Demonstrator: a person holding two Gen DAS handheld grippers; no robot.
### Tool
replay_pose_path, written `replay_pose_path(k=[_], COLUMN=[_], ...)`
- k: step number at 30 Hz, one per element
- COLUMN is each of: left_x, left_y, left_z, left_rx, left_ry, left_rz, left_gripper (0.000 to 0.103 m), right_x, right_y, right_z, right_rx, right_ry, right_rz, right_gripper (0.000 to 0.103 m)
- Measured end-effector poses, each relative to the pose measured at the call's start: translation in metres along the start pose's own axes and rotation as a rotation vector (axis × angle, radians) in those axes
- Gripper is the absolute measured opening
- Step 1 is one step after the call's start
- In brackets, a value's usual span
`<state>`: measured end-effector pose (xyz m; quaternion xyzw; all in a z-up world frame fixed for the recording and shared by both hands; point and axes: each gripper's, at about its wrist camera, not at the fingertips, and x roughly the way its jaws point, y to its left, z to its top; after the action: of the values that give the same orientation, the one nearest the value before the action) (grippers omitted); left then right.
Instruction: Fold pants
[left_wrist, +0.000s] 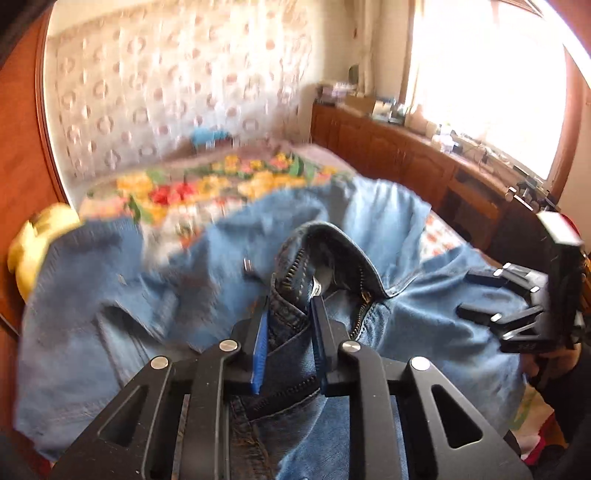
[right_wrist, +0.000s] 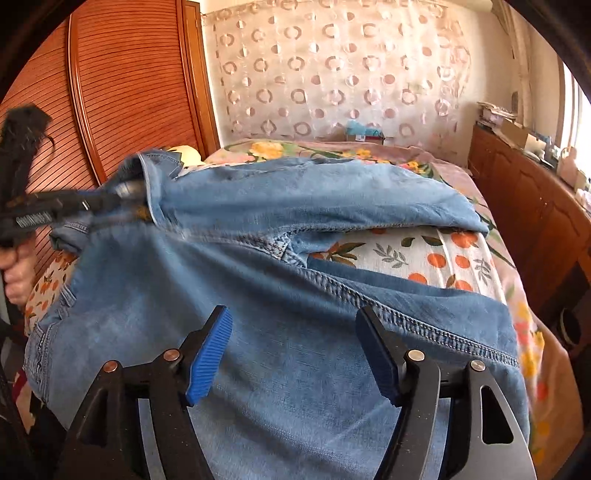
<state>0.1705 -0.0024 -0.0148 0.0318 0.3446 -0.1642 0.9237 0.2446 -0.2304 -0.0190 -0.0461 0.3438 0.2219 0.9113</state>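
The left hand-held gripper (left_wrist: 290, 325) is pinching the pants (left_wrist: 110, 295) at the waistband, its blue pads (left_wrist: 260, 350) pressed against a bunched fold of denim beside the open zipper (left_wrist: 295, 266). The right hand-held gripper (right_wrist: 295, 354) stands spread wide over the denim, nothing caught between its pads (right_wrist: 208, 354).

The pants (right_wrist: 295, 295) lie across the bed (right_wrist: 406, 254), one leg thrown over toward the far side, the other running along the near edge with its stitched seam (right_wrist: 424, 317) showing. An orange-print sheet (right_wrist: 424, 258) peeks out between the two legs, with a floral blanket (left_wrist: 221, 184) beyond.

A wooden wardrobe (right_wrist: 122, 85) stands hard against the bed on one side; a low cabinet (right_wrist: 535, 206) cluttered with small items runs along the other, under a glaring window (left_wrist: 487, 74). A patterned curtain (right_wrist: 332, 74) hangs behind the bed's far end.

The left wrist view is smeared by motion, so the yellow thing (left_wrist: 33, 243) at the bed's edge is unreadable. The far half of the bed lies free of clutter.
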Motion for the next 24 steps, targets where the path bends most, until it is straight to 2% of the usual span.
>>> replay_pose_path(k=[2,6,11,16,20,24], left_x=[-0.013,-0.026,-0.041,-0.033,-0.039,-0.039], left_y=[-0.005,0.000,0.007,0.004,0.017,0.032], left_z=[0.009,0.017,0.003,-0.033,-0.059,-0.066], left_rx=[0.065,0.096,0.098,0.082,0.005,-0.044], left_ry=[-0.032,-0.042,-0.036,0.033,0.063,0.073], left_rz=[0.080,0.119,0.096,0.109,0.086,0.095], left_gripper=[0.022,0.021,0.022,0.024,0.024,0.028], right_x=[0.009,0.017,0.013,0.008,0.008,0.007], right_y=[-0.003,-0.010,-0.008,-0.002,-0.002,0.000], right_z=[-0.005,-0.012,-0.016,-0.015,-0.017,-0.017], right_rx=[0.008,0.027,0.014,0.018,0.028,0.024], right_ry=[0.025,0.058,0.035,0.010,0.010,0.015], right_rz=[0.010,0.022,0.005,-0.007,-0.005,-0.007], right_gripper=[0.072,0.072,0.072,0.072,0.072,0.072])
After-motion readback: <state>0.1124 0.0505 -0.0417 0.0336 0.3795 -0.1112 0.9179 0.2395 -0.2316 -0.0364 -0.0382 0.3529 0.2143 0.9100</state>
